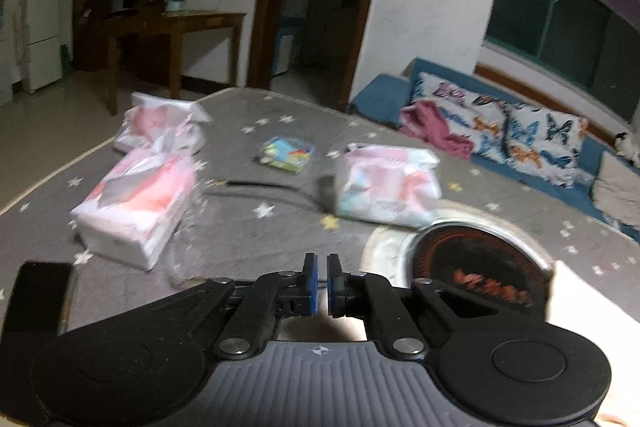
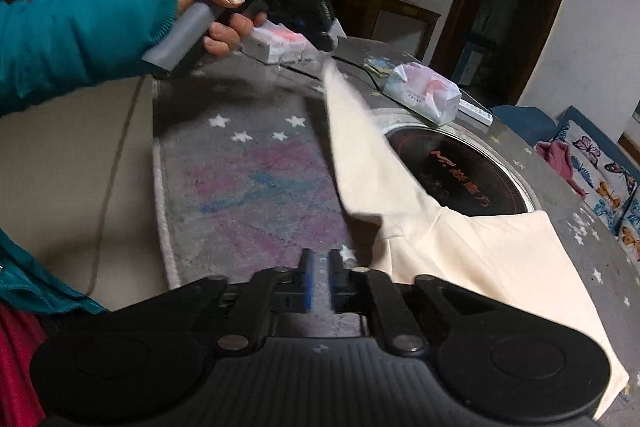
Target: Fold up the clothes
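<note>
Cream garment [image 2: 472, 251] lies on the grey star-print table cover [image 2: 248, 171], partly spread at the near right side, one strip of it lifted up and stretched toward my left gripper [image 2: 332, 39]. In the right wrist view that raised end meets the left gripper's tip, but motion blur hides whether the cloth is actually pinched there. In the left wrist view my left gripper [image 1: 320, 279] has its blue pads nearly together, a thin slit between them, and I see no cloth in that slit; a pale edge of the garment [image 1: 580, 307] shows at the right of that frame. So for the left: cannot tell. My left hand [image 2: 216, 15], teal sleeve, grips the tool's handle.

Right gripper [image 2: 319, 279] hovers over the cover just left of the garment, pads close with a narrow gap, nothing in them.

The garment covers part of a round black induction hob [image 2: 452, 167] set in the table. Beyond it: tissue pack [image 1: 384, 187], two more tissue packs [image 1: 136, 207] on the left, a small colourful packet [image 1: 286, 155], a black cable [image 1: 264, 187]. A dark phone [image 1: 38, 291] sits at the near left edge. Sofa with butterfly cushions [image 1: 520, 135] and a pink cloth [image 1: 432, 127] off to the right.
</note>
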Available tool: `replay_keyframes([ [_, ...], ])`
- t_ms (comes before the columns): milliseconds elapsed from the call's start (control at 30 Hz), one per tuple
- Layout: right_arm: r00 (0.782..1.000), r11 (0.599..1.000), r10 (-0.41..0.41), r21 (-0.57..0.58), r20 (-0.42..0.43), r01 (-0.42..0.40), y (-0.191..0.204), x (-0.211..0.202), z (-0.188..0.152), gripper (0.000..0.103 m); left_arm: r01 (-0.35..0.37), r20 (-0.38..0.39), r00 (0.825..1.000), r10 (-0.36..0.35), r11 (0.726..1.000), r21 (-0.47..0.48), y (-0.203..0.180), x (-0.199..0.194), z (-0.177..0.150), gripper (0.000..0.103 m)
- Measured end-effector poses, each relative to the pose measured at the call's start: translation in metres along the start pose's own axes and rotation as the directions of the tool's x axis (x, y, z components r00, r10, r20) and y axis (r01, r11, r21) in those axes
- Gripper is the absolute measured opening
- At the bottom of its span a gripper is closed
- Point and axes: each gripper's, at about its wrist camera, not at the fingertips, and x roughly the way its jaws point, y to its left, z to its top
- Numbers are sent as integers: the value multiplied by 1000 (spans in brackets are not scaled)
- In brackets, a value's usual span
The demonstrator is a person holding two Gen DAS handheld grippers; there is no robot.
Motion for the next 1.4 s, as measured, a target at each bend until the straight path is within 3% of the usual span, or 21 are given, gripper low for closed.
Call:
replay_keyframes([
  [100,997,997,-72,-9,11,72,-3,7,2,33,-14,-17,1000,14,1000,-16,10,4,-3,5],
  [167,995,995,-102,-4,14,102,-8,14,3,39,15,-33,999,-16,1000,-27,13,3,-7,5],
  [300,993,993,-121,3,-5,121,-17,33,4,38,48,-60,997,-48,999,11,7,3,-18,7],
  [433,989,990,-141,-9,-35,141,-17,50,4,35,29,-101,995,-25,999,38,1,17,-30,8],
  [567,989,990,-138,9,-53,138,-19,54,2,14,17,-129,992,-11,999,48,-2,31,-37,8],
  [700,990,992,-125,27,-60,127,-20,54,2,7,16,-131,991,-5,997,79,-8,40,-40,7],
  [900,996,997,-79,16,-42,80,-13,42,4,6,-23,-106,994,37,991,135,-15,41,-44,3],
  [1133,999,998,26,-64,-47,-29,22,39,3,7,-84,-90,991,101,980,178,-10,39,-49,3],
  [1300,997,996,79,-46,-27,-80,28,28,1,19,-113,-92,987,130,980,166,-1,39,-45,3],
  [1400,996,996,88,2,1,-88,20,7,0,19,-125,-88,986,139,980,153,1,35,-42,5],
])
